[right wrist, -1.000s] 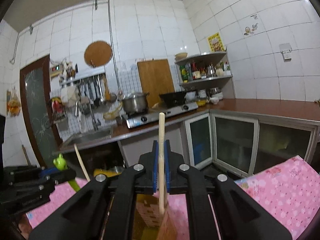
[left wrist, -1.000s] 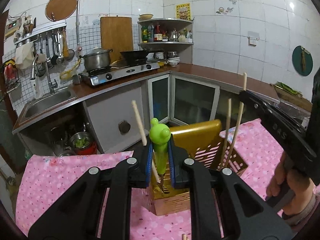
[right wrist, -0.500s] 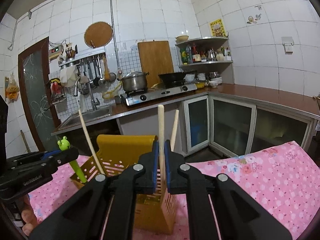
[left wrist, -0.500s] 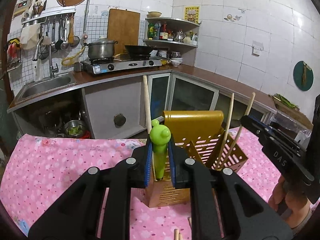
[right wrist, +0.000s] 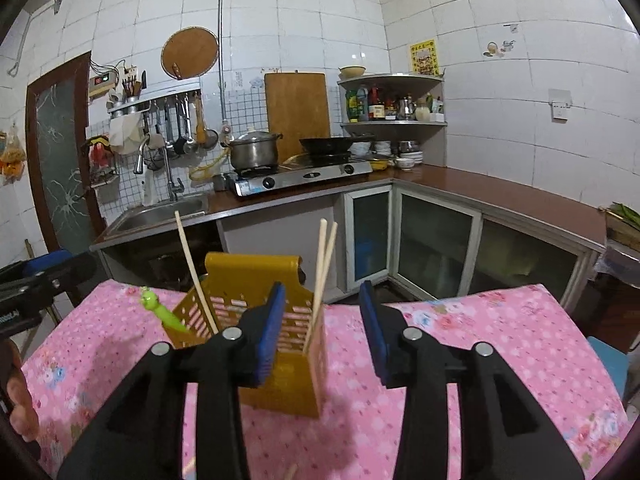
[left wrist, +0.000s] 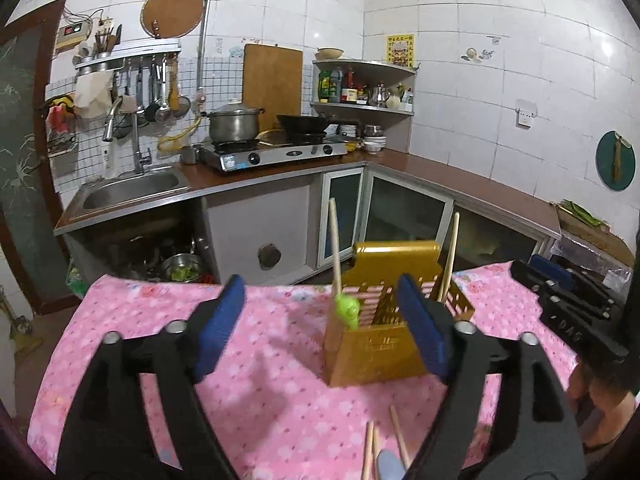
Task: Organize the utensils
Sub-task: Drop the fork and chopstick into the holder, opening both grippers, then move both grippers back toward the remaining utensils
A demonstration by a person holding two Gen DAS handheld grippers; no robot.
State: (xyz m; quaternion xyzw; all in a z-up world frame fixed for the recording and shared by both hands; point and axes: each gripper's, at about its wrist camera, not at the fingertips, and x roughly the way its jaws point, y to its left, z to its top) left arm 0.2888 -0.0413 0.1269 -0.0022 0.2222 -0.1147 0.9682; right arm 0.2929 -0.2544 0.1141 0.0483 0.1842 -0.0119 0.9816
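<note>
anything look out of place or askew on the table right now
Yes. A few chopsticks lie loose on the pink tablecloth in front of the yellow utensil holder, not in it. The green-handled utensil leans out sharply over the holder's side instead of standing upright.

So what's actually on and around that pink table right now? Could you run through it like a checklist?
Surface: pink floral tablecloth covers the table.
Job's things: yellow utensil holder stands upright, holding three chopsticks and a green frog-topped utensil, which leans outward.
Clutter: loose chopsticks lie on the cloth near the left tongs.
Grippers: left tongs open, empty; right tongs open, empty.
Cables: nothing seen on the table.
Surroundings: kitchen counter with sink and stove.
</note>
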